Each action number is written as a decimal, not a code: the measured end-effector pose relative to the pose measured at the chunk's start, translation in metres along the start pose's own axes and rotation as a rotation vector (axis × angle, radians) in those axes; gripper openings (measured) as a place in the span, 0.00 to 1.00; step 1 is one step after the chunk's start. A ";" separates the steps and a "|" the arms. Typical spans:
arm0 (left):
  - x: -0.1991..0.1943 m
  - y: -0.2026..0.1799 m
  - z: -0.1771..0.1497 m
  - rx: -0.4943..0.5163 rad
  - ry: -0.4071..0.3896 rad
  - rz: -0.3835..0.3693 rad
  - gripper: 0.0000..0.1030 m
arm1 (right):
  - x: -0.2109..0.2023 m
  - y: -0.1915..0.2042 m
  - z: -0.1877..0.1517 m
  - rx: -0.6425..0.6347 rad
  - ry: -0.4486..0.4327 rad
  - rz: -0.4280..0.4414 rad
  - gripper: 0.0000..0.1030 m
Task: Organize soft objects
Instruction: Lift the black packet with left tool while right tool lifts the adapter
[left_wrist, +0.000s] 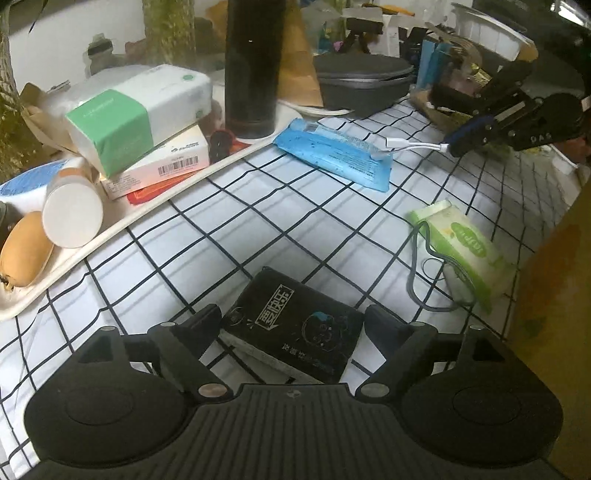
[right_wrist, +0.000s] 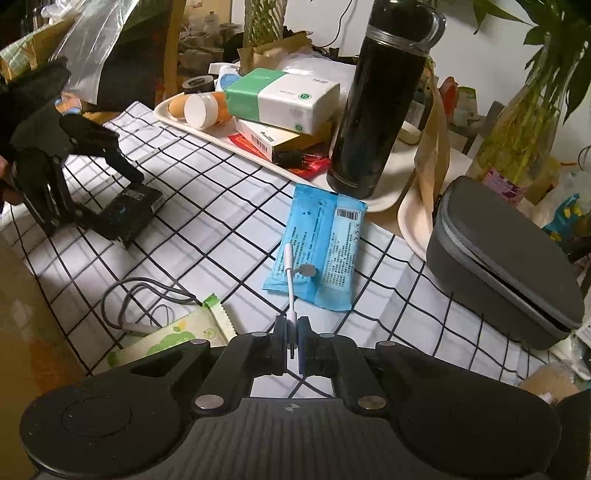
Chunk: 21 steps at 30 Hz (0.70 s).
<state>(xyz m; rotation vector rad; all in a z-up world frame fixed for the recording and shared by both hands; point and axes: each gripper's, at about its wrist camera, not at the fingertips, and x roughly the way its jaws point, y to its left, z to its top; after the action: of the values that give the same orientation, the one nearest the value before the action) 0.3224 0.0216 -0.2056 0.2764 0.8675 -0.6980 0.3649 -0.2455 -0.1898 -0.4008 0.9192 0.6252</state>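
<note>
Lying flat on the checked cloth, the black tissue pack is sitting between the spread fingers of your left gripper, which is straddling it with its pads standing clear of both sides and not pressing (so the pack is resting on the cloth, not in a grip).

- White adapter cable: your right gripper is pinching it at one plug, jaws pressed nearly together; the free end is drooping over the blue wipes pack, likely because you are carrying it low.
- Green tissue pack: lying near the cloth's edge, a grey cord looping beside it and under it.
- Cream tray: already holding a large white-and-green tissue pack stacked on boxes, which suggests it is serving as the collecting place.
- Black flask: standing upright at the tray's end.
- Grey case: sitting apart, beyond the wipes.
</note>
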 end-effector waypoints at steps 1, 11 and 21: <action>0.000 0.000 0.000 0.002 -0.004 -0.001 0.83 | -0.002 0.000 0.000 0.004 -0.005 0.002 0.07; -0.006 0.000 0.001 0.003 -0.024 0.032 0.72 | -0.020 0.008 0.003 0.012 -0.047 -0.005 0.07; -0.027 -0.009 0.006 0.002 -0.065 0.065 0.69 | -0.047 0.014 -0.001 0.030 -0.102 -0.020 0.07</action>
<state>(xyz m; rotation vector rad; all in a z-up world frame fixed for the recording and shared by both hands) 0.3081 0.0240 -0.1807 0.2813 0.7924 -0.6437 0.3336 -0.2505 -0.1520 -0.3476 0.8252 0.6072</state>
